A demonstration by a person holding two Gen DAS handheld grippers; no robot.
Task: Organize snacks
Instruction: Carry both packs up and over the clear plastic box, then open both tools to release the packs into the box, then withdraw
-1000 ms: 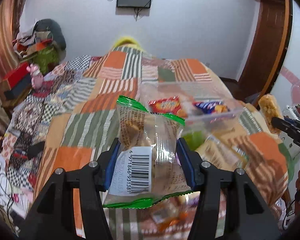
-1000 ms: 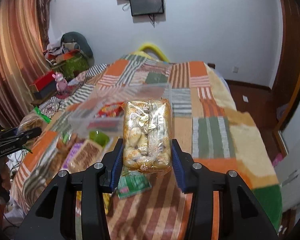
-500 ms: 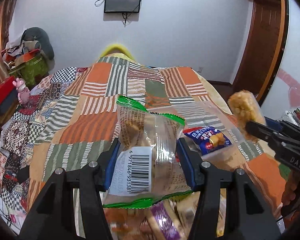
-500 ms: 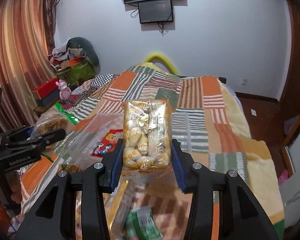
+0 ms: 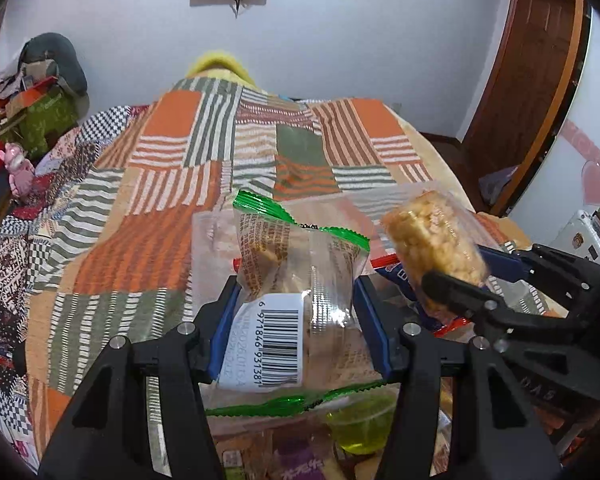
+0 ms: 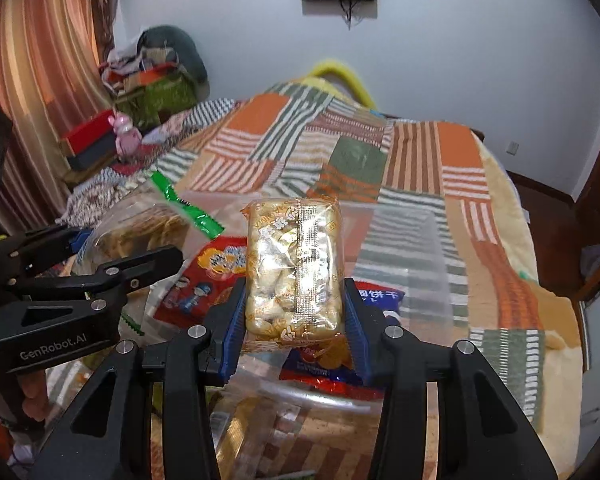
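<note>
My left gripper is shut on a clear snack packet with green ends and a barcode. It also shows in the right wrist view. My right gripper is shut on a golden snack packet, which shows in the left wrist view at right. Both packets hang over a clear plastic box on the patchwork bed. The box holds a red packet and a blue packet.
Loose snacks and a green jelly cup lie on the patchwork quilt below the grippers. Red box and pink toy stand at left. A wooden door is at right.
Both grippers have moved in over the clear box and come close together. The right gripper's packet now sits beside the left one. Both grips are unchanged.
</note>
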